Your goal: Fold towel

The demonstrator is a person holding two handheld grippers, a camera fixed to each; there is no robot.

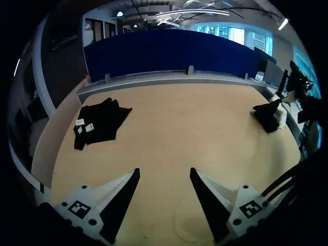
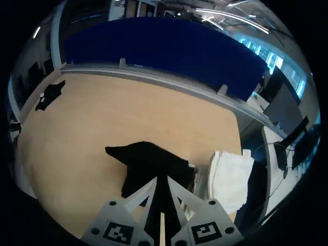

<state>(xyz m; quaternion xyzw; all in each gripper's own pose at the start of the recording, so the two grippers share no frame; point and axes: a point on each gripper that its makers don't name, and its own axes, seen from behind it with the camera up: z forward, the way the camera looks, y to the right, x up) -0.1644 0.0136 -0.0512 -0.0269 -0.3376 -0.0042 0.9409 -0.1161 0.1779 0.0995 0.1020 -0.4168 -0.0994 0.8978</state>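
Observation:
A black towel (image 2: 143, 158) lies rumpled near the right end of the wooden table (image 2: 102, 119). My right gripper (image 2: 162, 178) sits low on its near edge, the fingers drawn almost together with black cloth between them. In the left gripper view the same black towel (image 1: 266, 117) shows far off at the right, one corner raised. My left gripper (image 1: 164, 172) hangs open above the bare table top (image 1: 184, 123), with nothing between its fingers.
Another black cloth (image 1: 98, 123) with white tags lies at the table's far left, also seen as the small black cloth (image 2: 49, 94). A stack of white towels (image 2: 229, 180) sits right of the black towel. A blue partition (image 1: 172, 53) runs along the far edge. Monitors (image 2: 287, 110) stand beyond the right end.

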